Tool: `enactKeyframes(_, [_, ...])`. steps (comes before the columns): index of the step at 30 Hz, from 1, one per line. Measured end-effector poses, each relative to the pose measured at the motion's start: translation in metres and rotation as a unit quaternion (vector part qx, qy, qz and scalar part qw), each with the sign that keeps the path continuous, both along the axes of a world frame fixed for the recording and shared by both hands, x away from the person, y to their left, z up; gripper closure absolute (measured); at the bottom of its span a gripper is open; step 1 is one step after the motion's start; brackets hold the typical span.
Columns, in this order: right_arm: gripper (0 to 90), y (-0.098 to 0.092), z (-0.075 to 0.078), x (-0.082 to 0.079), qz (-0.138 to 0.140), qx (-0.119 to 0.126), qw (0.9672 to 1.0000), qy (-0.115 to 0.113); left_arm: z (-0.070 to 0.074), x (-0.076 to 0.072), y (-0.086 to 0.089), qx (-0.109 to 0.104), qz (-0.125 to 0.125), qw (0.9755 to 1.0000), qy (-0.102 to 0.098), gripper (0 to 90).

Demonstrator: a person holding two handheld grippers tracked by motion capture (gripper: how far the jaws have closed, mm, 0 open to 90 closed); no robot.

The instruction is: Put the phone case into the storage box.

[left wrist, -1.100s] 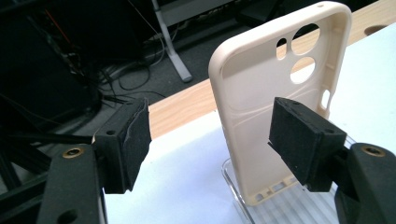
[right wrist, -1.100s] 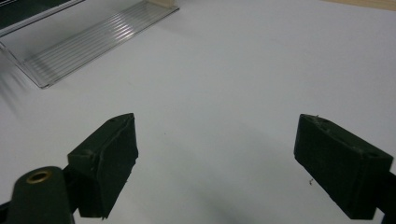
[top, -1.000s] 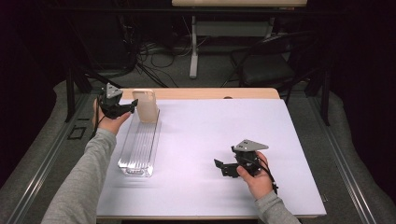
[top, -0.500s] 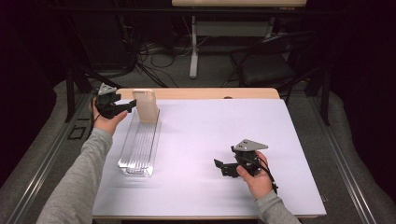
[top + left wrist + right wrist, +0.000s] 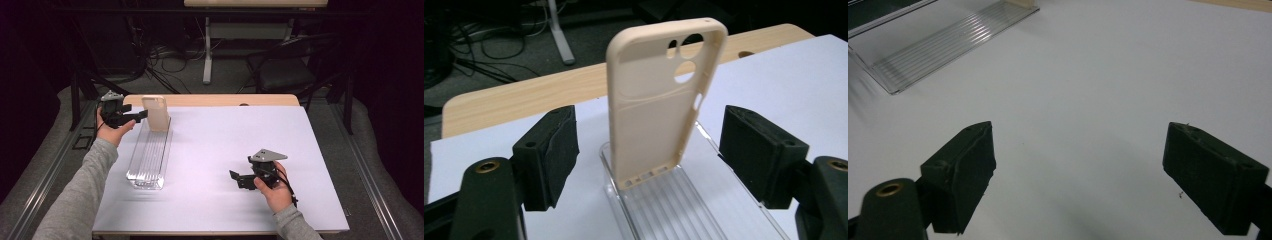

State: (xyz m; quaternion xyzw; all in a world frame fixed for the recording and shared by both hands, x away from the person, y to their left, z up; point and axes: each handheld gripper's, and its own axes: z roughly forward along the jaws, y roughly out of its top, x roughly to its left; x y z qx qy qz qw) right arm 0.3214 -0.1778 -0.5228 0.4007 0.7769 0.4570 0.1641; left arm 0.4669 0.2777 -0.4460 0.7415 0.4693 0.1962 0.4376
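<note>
right gripper (image 5: 243, 179) idles open at lower right of the counter (image 5: 240, 150); at upper left, left gripper (image 5: 141, 116) fingers have just been opening, releasing the beige phone case (image 5: 659, 100), now standing upright in the clear rack (image 5: 150, 157)

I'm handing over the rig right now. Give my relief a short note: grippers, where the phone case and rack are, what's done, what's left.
Left gripper: jaws have just been opening; they stand apart from the phone case, not touching it.
Right gripper: open, nothing between the jaws, over bare white table cover.
Phone case: beige, upright at the far end of the clear ribbed rack, which lies on the cover's left side.
Done: case stands in the rack, released.
Left: probably just back the left gripper away without knocking the case.
</note>
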Motion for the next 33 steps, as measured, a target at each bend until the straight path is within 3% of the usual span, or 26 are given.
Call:
enactKeyframes(6, [13.0,0.000,0.000,0.000,-0.002,-0.001,1.0000,0.001,0.004,-0.005,-0.003,-0.012,-0.014,0.9998,0.004,22.3])
enactKeyframes(13, [13.0,0.000,0.000,0.000,0.000,-0.004,1.0000,-0.002,0.006,-0.010,-0.004,-0.007,-0.021,0.9995,0.023,22.3])
enactKeyframes(22, [12.9,0.000,0.001,0.001,0.004,0.000,1.0000,0.007,0.012,-0.019,-0.007,-0.015,-0.038,0.9990,0.019,15.7])
enactKeyframes(28, [9.4,0.000,0.001,0.000,0.003,0.001,1.0000,0.005,0.014,-0.023,-0.008,-0.020,-0.052,0.9980,0.030,15.7])
enactKeyframes(33, [5.5,0.000,0.004,0.000,0.008,0.002,1.0000,0.005,0.018,-0.031,-0.013,-0.004,-0.072,0.9971,0.025,15.3])
